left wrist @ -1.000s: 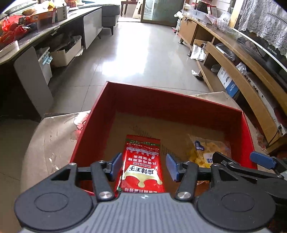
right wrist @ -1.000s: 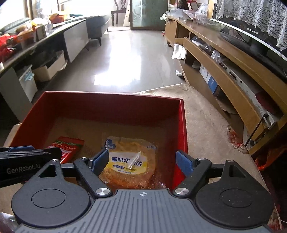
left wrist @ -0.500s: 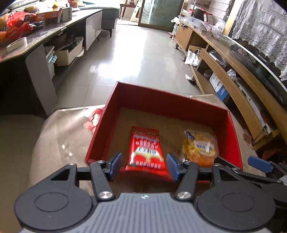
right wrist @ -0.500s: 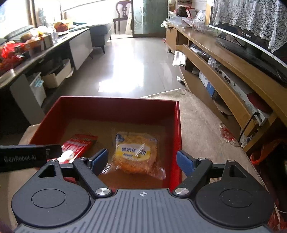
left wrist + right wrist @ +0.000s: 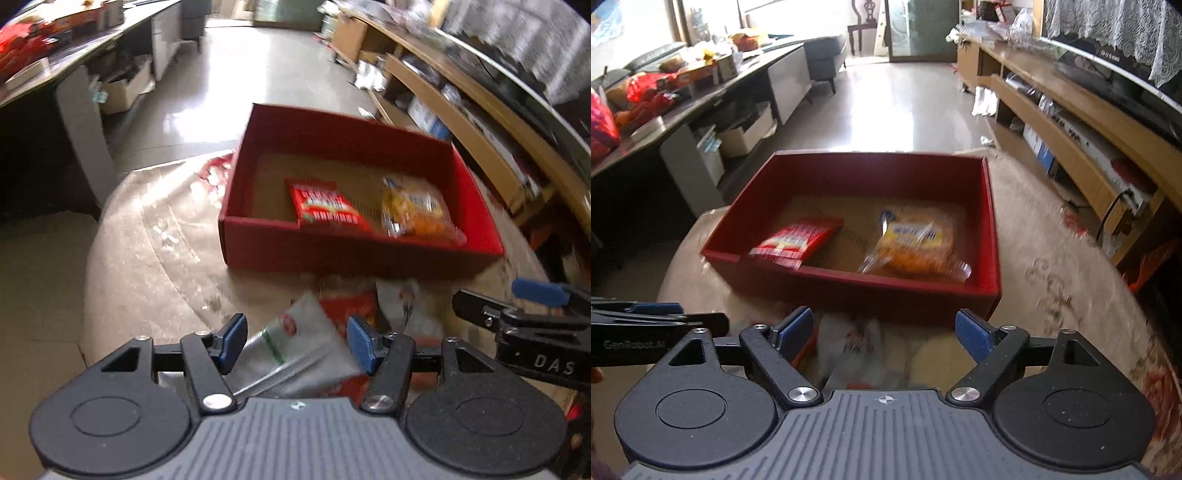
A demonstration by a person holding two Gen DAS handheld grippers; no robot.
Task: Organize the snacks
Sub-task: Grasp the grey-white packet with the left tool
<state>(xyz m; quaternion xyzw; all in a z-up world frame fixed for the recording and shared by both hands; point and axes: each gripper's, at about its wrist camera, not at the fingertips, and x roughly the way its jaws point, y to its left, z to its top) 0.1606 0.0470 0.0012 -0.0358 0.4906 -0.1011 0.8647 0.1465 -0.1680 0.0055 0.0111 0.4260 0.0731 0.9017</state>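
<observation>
Your left gripper (image 5: 293, 345) is opening over a clear packet (image 5: 295, 354), pads off it; your right gripper (image 5: 884, 334) hangs spread, empty. The loose snacks lie before the red box (image 5: 354, 254). Light, crinkly, slippery: pinch a sealed edge.

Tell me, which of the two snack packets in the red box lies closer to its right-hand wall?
The yellow packet, clear-wrapped with something golden inside. It lies on the right side of the red box, while the red packet lies toward the left.
</observation>
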